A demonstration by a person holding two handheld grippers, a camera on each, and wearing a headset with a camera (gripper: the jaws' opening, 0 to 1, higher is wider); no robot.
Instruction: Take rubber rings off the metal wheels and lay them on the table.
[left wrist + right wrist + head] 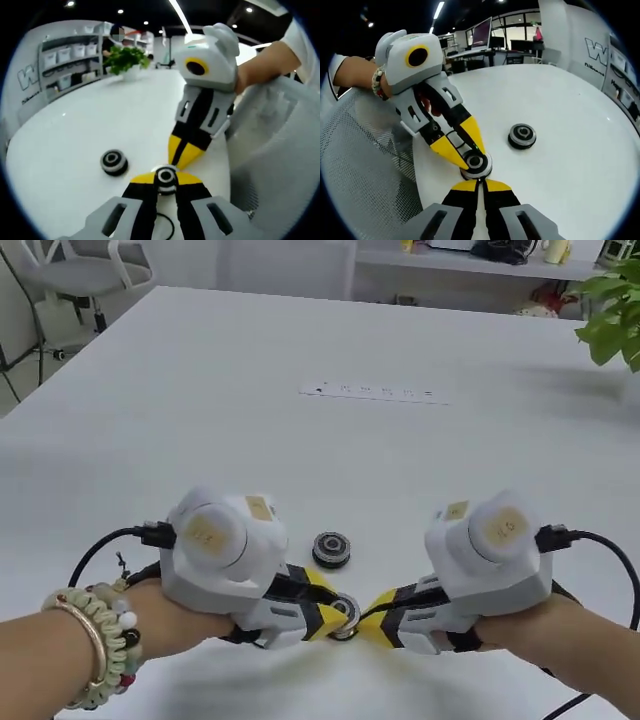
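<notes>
Here, wheel (346, 611) in left tool (333, 616), against right tool (369, 621).

We stand in an open office or lab. Beyond the white table's (300, 350) far end waits a swivel chair (85, 265). A potted plant (125, 60) sits at its edge, with shelves of white bins (70, 62) and monitors (482, 32) behind it.

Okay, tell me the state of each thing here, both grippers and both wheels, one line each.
left gripper: shut on the held wheel.
right gripper: shut, tips against the held wheel's rim.
held wheel: clamped; ring state unclear.
spare wheel: flat on the table, rubber ring on.
</notes>
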